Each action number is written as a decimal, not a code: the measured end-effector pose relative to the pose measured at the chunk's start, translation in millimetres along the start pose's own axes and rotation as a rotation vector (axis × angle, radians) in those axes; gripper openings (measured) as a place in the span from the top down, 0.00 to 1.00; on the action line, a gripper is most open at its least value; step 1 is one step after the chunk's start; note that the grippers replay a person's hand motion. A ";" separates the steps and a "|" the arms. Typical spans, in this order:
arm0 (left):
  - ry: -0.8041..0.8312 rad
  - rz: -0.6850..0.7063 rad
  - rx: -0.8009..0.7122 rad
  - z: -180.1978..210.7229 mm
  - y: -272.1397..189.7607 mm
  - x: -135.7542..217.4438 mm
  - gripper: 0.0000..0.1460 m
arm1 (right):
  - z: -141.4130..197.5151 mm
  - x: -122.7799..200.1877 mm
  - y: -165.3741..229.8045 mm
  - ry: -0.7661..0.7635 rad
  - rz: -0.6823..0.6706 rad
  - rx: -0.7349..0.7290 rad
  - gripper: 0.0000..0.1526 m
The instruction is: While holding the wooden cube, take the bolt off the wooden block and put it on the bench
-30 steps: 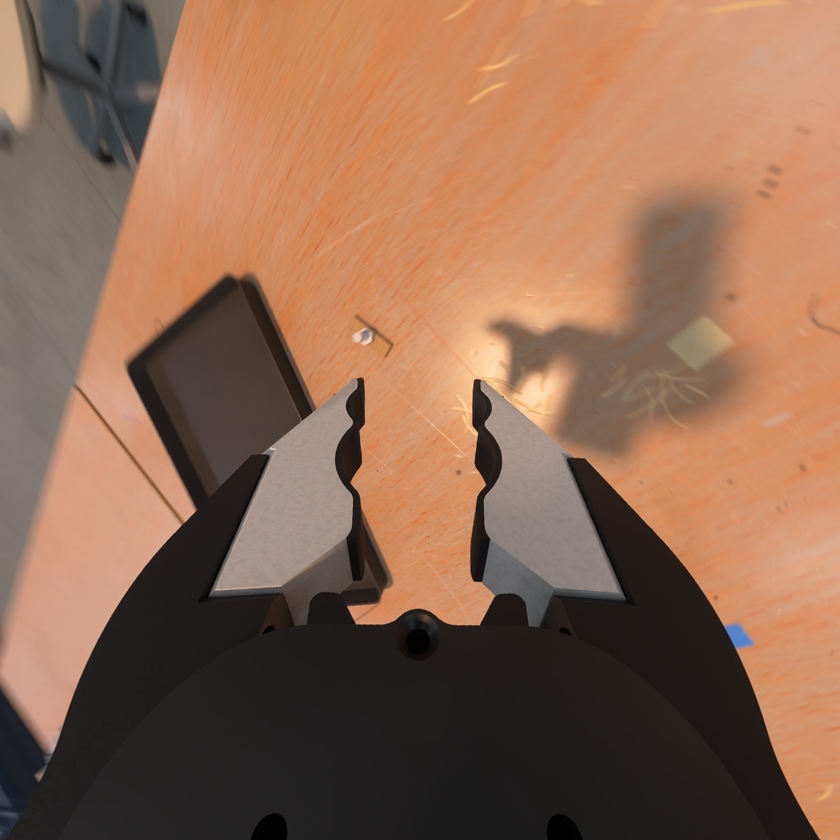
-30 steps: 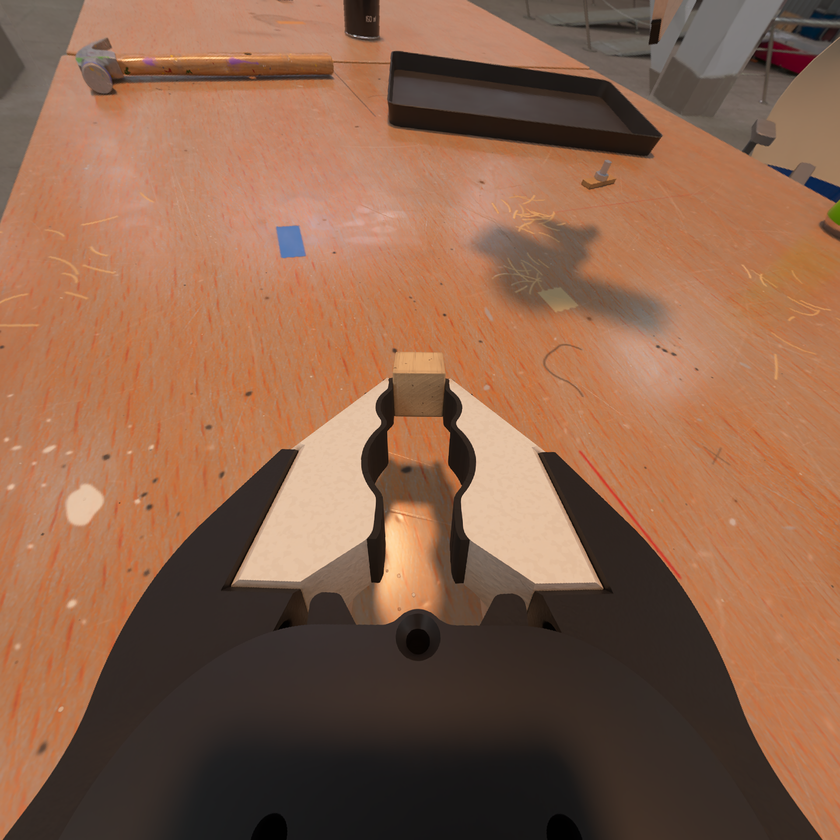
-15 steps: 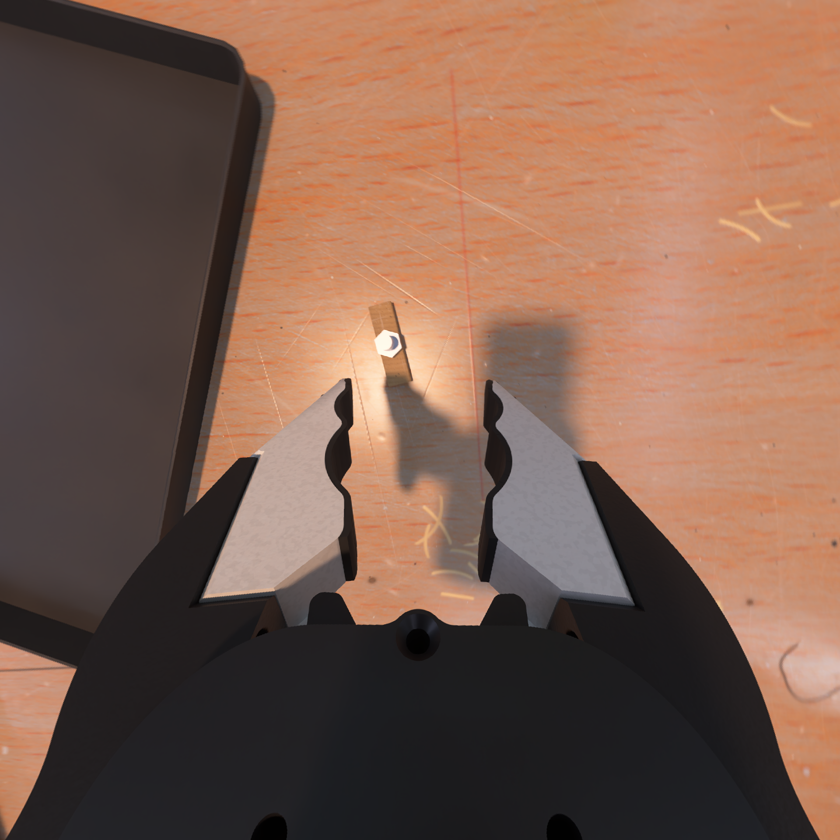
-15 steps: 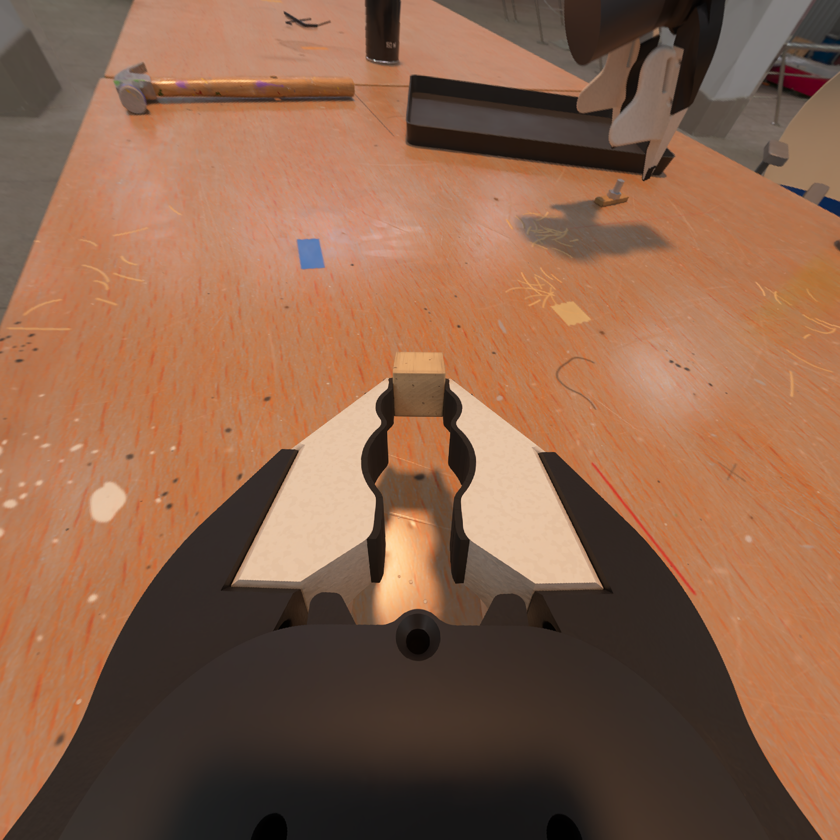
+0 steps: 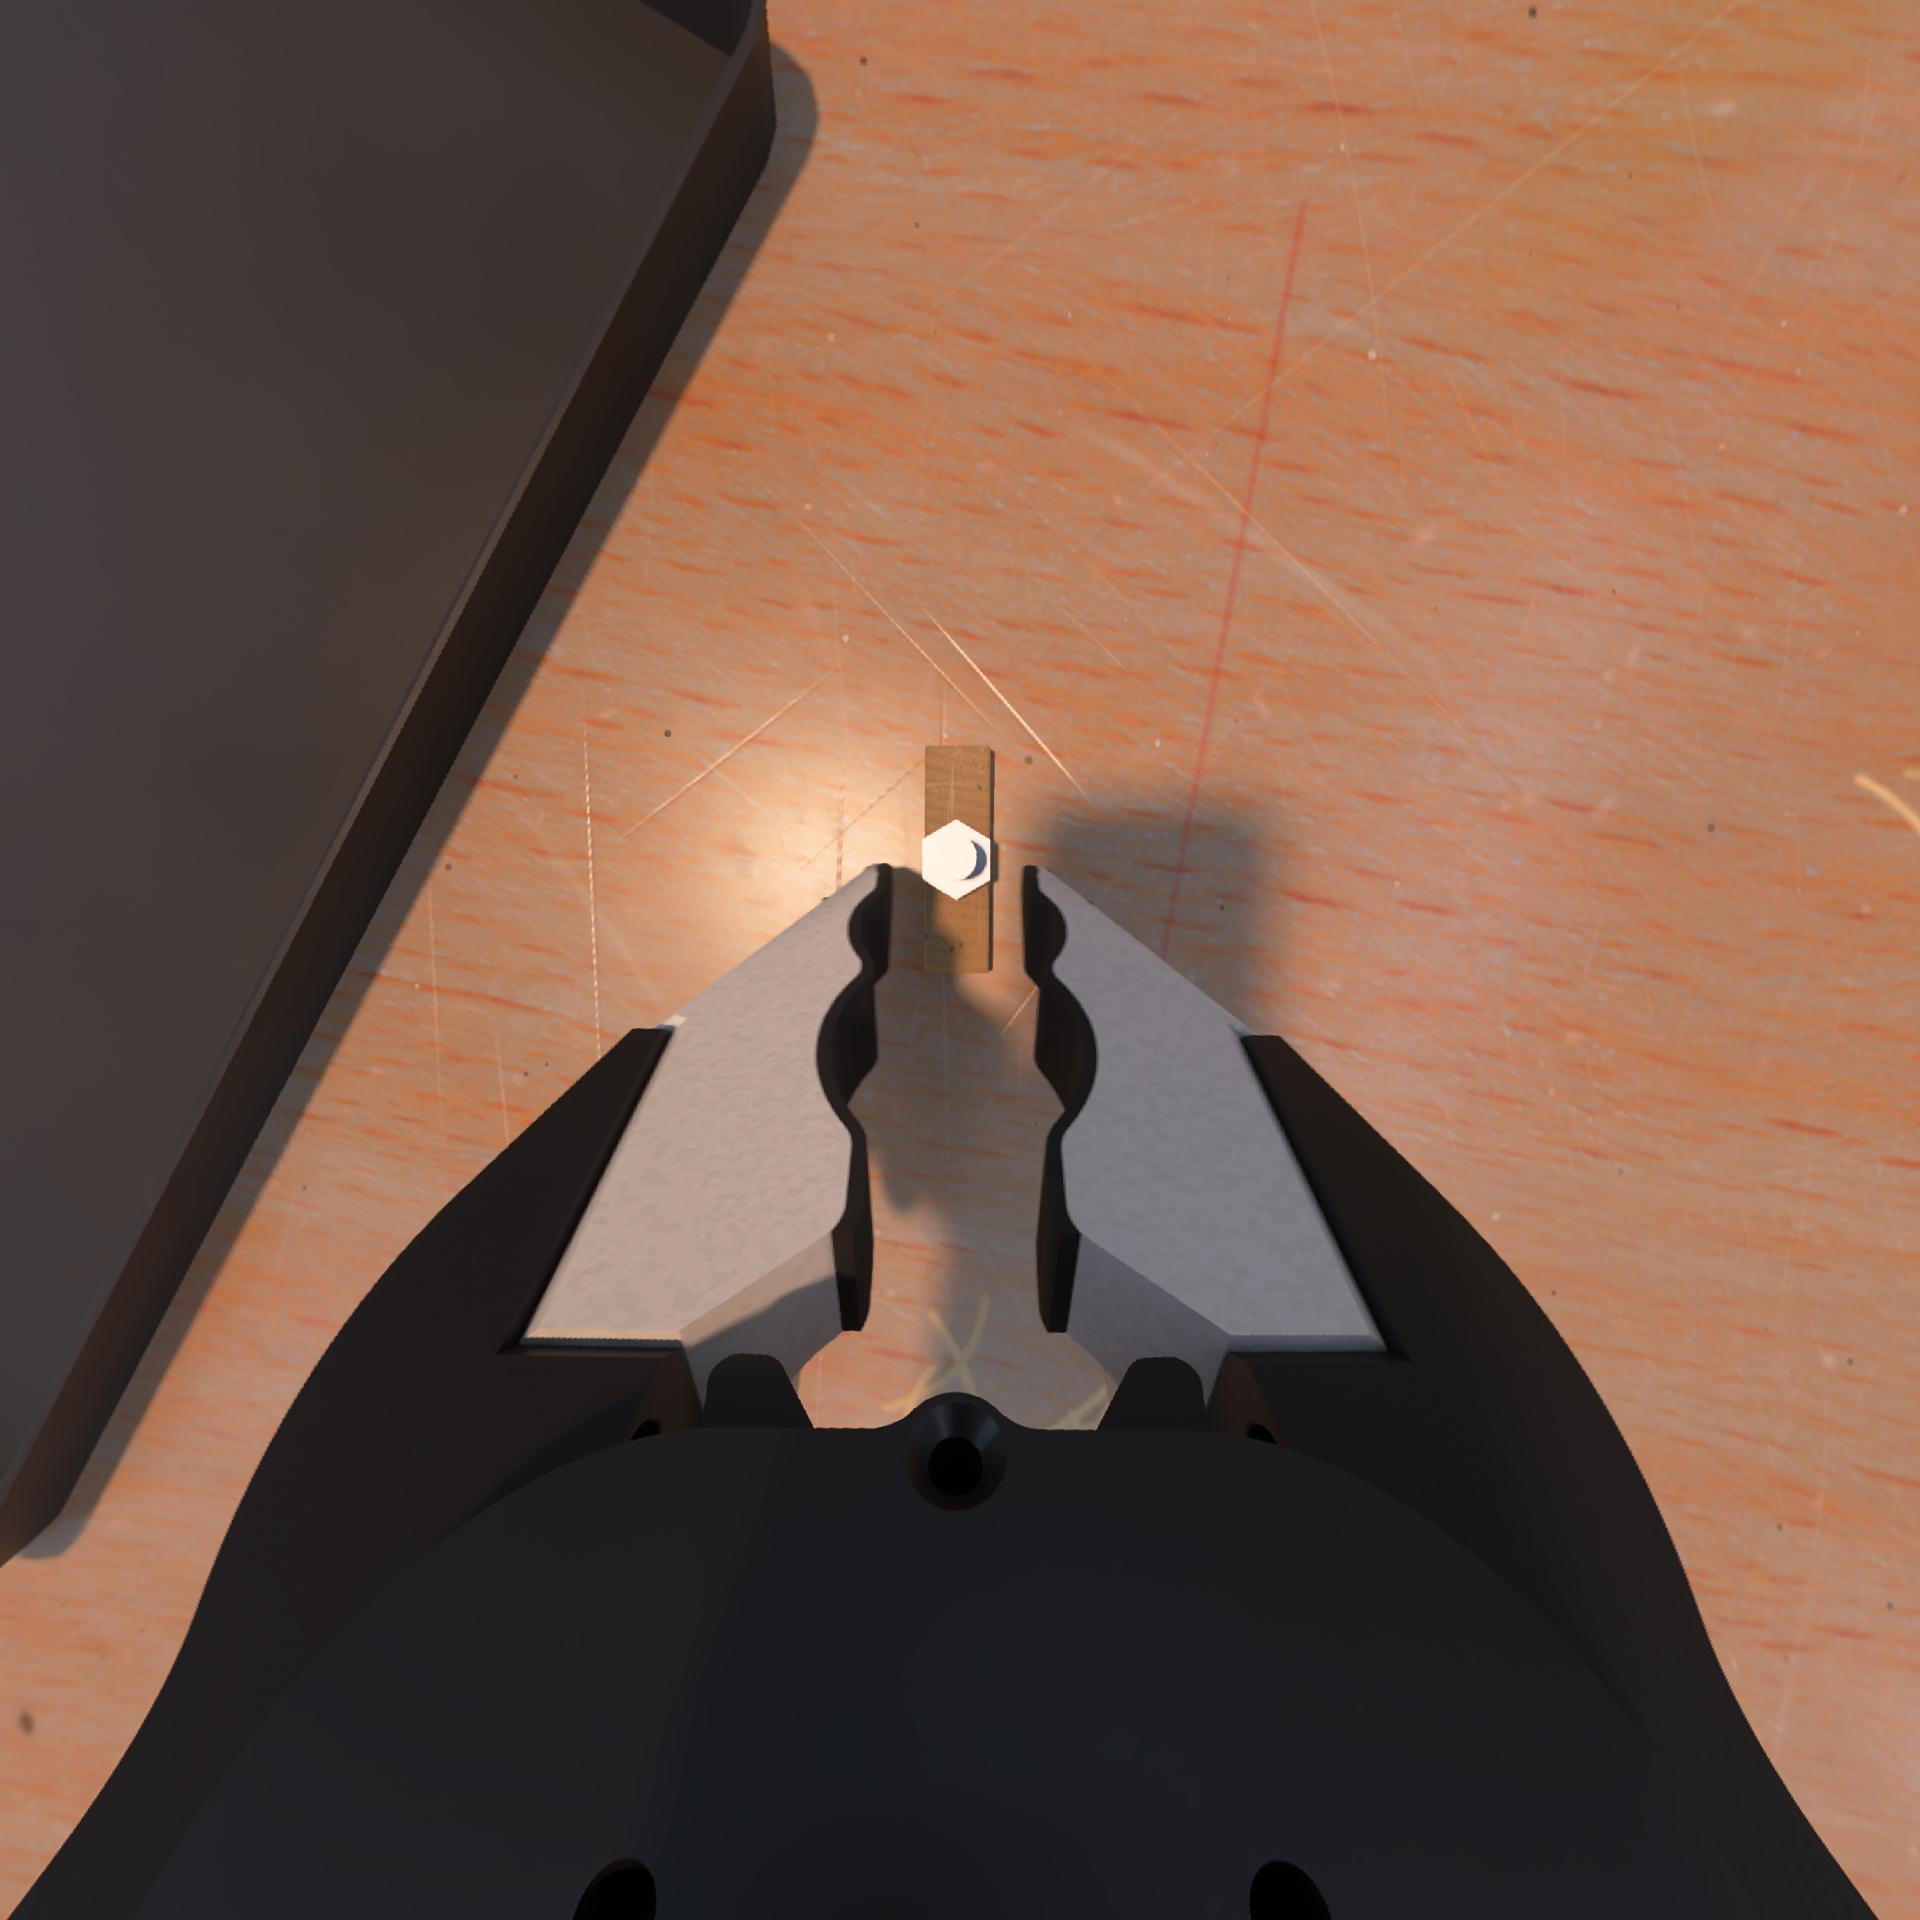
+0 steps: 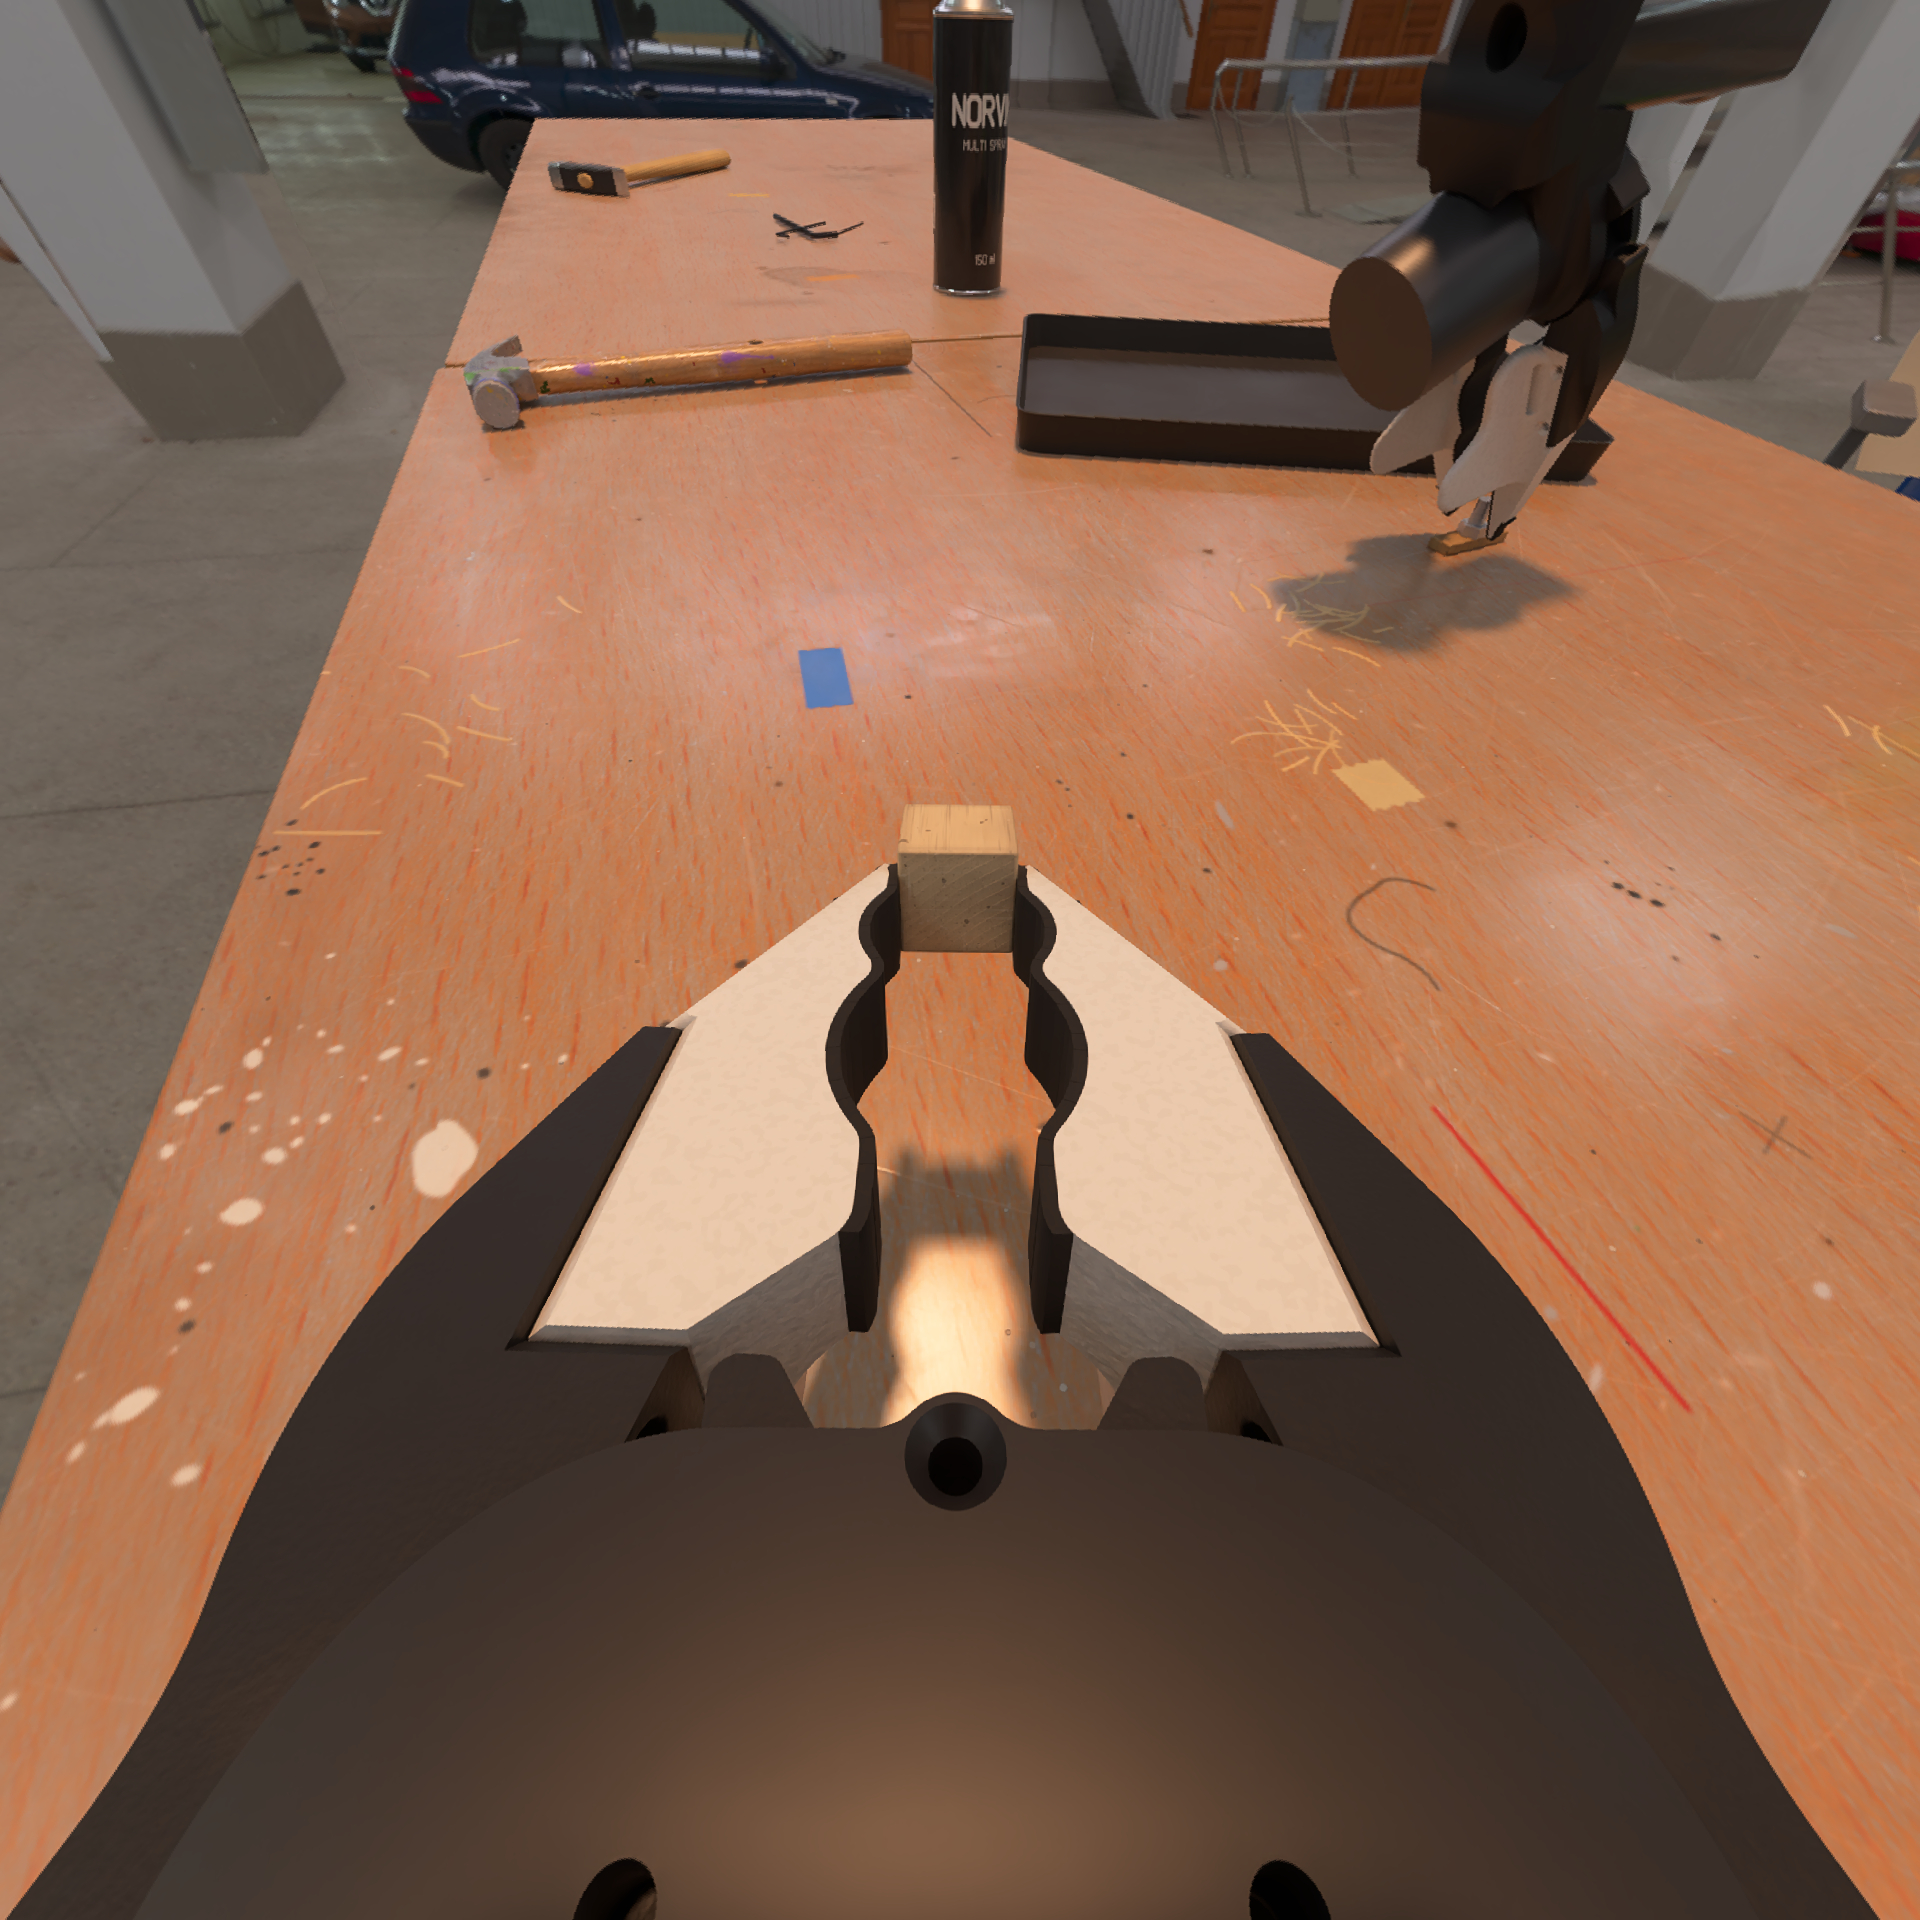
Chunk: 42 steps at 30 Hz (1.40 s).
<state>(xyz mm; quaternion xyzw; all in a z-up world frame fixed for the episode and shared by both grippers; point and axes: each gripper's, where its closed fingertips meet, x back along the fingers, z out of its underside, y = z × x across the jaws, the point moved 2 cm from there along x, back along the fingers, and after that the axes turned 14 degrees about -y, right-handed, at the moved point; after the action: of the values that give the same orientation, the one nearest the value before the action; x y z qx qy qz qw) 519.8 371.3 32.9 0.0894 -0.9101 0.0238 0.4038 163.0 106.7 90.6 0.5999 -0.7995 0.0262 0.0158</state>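
Observation:
A white hex-headed bolt [image 5: 956, 856] stands upright in a small thin wooden block [image 5: 958, 790] on the orange bench. My left gripper [image 5: 956, 883] is open and points straight down, its fingertips on either side of the bolt head, not touching it. In the right wrist view the left gripper [image 6: 1481, 499] hangs over the block [image 6: 1455, 542] at the far right. My right gripper [image 6: 956, 894] is shut on a light wooden cube [image 6: 956, 883], held at its fingertips above the bench.
A dark tray [image 5: 312, 468] lies close to the left of the block; it also shows in the right wrist view [image 6: 1164, 390]. Farther off are a hammer [image 6: 686, 369], a second hammer [image 6: 634, 171], a black spray can [image 6: 971, 156] and blue tape [image 6: 826, 677].
My left gripper has dropped closer to the bolt and narrowed its jaws around the bolt head. My right gripper has risen and tilted up, still holding the cube.

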 end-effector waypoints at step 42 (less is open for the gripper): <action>0.143 0.675 -0.828 193.3 -232.7 189.0 0.91 | 10.5 -4.3 8.2 0.054 -0.008 0.024 0.87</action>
<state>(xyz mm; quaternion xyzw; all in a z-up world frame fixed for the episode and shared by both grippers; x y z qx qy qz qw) 296.5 93.1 35.9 -0.3766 -0.7918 -0.2023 0.4362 156.4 112.5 79.7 0.6024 -0.7959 0.0521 0.0302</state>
